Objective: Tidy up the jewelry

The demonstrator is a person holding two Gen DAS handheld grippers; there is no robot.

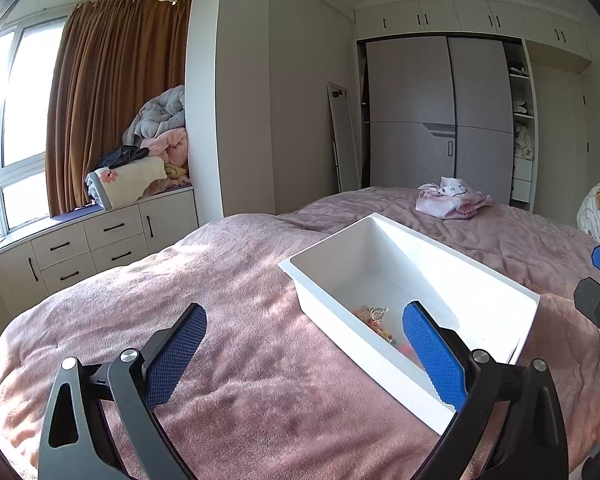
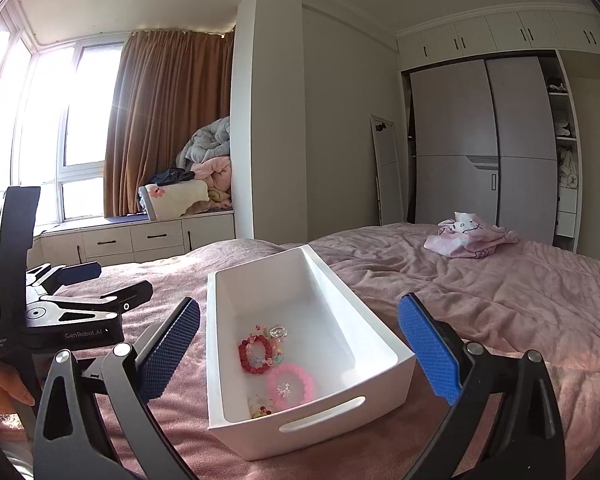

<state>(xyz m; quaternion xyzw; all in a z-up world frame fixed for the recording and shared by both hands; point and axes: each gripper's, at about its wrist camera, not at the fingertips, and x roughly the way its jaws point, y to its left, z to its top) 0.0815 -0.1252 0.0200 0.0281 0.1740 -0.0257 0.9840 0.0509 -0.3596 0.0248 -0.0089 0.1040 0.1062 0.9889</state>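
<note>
A white plastic bin [image 2: 380, 340] [image 1: 324, 280] rests on the pink bedspread. Inside it lie a red bead bracelet [image 2: 255, 354], a pink bead bracelet [image 2: 291, 385] and several smaller trinkets [image 1: 374, 318]. My right gripper [image 2: 299, 346] hangs open just above the bin's near end, one blue pad on each side of it. My left gripper [image 1: 305, 352] is open too, over the bedspread at the bin's left rim, and shows at the left edge of the right wrist view [image 2: 88, 280]. Neither gripper holds anything.
The pink bedspread [image 1: 228, 280] stretches all around the bin. A folded pink cartoon-print garment [image 2: 470, 240] lies farther back on the bed. Beyond are a grey wardrobe [image 2: 480, 148], a leaning mirror, drawers under the window and a pile of blankets. A hand [image 2: 4, 390] holds the left gripper.
</note>
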